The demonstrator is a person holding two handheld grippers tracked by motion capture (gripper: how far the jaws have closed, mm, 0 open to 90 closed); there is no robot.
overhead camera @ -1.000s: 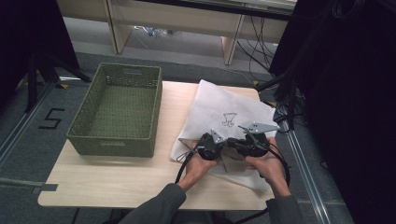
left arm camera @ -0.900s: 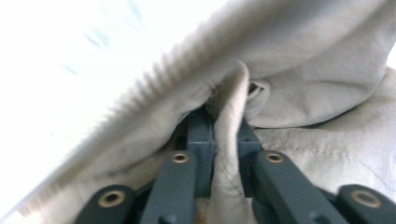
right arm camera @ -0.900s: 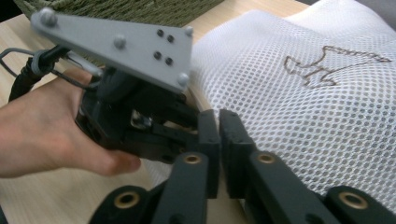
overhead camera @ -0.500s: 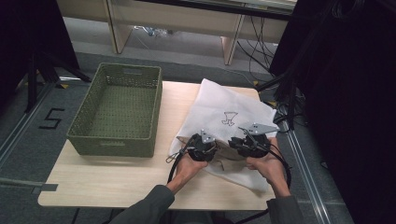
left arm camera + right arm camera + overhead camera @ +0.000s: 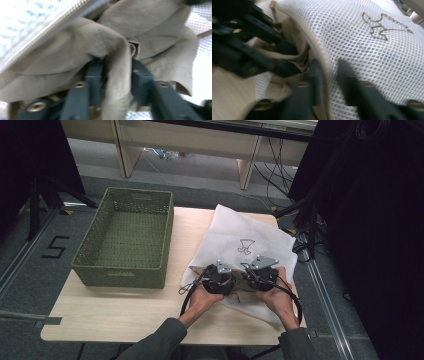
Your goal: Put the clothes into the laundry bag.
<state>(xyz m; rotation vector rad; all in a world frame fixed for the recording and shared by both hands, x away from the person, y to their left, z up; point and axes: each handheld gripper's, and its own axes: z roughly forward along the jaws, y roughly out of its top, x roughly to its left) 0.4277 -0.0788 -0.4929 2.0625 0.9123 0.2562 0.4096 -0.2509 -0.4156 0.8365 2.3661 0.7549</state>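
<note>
Mesh bag looks light and floppy: left gripper pinches beige cloth at its mouth, right gripper clamps the mesh edge—grip seams.

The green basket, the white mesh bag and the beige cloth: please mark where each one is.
green basket [image 5: 152,236], high view, on its right wall.
white mesh bag [image 5: 235,230], high view, on its bare upper part.
beige cloth [image 5: 117,75], left gripper view, on the fold between the jaws.

A light wooden table carries a green woven basket and a white mesh bag.
</note>
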